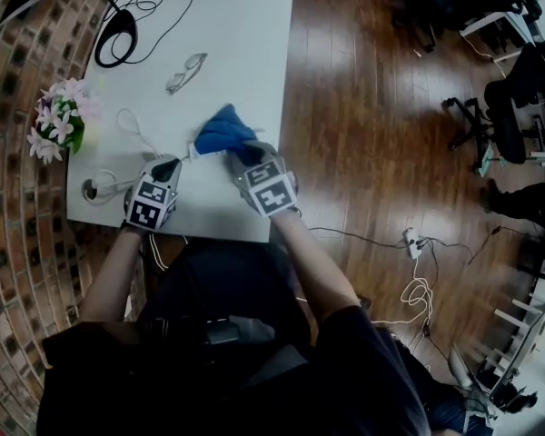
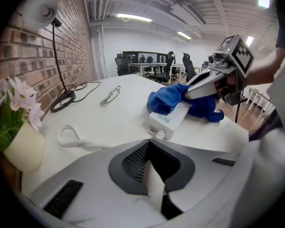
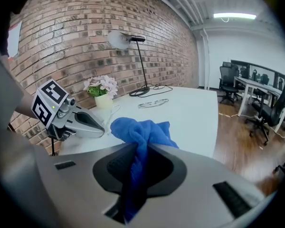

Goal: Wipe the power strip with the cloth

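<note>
A white power strip (image 2: 170,119) lies on the white table (image 1: 245,44), its far end under a bunched blue cloth (image 1: 222,131). In the head view only a sliver of the strip (image 1: 196,153) shows beside the cloth. My right gripper (image 3: 135,160) is shut on the blue cloth (image 3: 141,131), which lies bunched over the strip. My left gripper (image 2: 154,175) is shut on the strip's white cord, just short of the strip's near end. In the head view the left gripper (image 1: 170,167) sits left of the cloth and the right gripper (image 1: 243,155) at its near edge.
A pot of pink flowers (image 1: 58,122) stands at the table's left edge by the brick wall. A pair of glasses (image 1: 185,71) and a desk lamp's black base (image 1: 116,38) lie further back. A loose white cable (image 2: 69,139) loops at the left. Office chairs (image 1: 504,107) stand on the wood floor.
</note>
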`<state>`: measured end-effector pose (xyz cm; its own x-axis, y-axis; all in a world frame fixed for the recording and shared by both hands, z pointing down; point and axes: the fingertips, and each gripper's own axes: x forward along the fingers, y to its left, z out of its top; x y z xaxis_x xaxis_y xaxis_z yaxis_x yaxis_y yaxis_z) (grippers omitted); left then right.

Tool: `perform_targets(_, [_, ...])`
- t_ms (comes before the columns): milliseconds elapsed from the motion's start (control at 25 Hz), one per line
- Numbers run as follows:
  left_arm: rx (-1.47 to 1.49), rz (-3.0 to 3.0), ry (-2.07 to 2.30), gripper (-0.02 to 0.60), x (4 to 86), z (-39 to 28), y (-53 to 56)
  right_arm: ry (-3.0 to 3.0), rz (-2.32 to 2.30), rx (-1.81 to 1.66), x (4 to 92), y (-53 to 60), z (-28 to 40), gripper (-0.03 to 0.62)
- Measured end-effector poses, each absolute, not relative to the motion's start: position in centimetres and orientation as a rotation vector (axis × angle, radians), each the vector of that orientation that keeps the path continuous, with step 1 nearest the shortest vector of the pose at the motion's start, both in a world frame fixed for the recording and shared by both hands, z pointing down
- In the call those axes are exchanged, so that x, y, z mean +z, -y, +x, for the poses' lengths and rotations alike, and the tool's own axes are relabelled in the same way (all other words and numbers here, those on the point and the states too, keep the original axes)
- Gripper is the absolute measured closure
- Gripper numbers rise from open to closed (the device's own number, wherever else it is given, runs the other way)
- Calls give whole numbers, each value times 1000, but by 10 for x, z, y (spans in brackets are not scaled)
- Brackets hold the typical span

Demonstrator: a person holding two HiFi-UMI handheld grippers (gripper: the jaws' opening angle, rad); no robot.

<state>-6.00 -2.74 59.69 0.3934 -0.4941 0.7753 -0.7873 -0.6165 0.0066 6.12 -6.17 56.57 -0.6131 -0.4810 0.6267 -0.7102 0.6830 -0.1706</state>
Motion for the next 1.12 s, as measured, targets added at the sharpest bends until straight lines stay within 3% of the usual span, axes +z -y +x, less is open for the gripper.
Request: perform_targets(1120, [1089,2170,1165,580,595,-59,29,2302,1051,598,566,84,131,546])
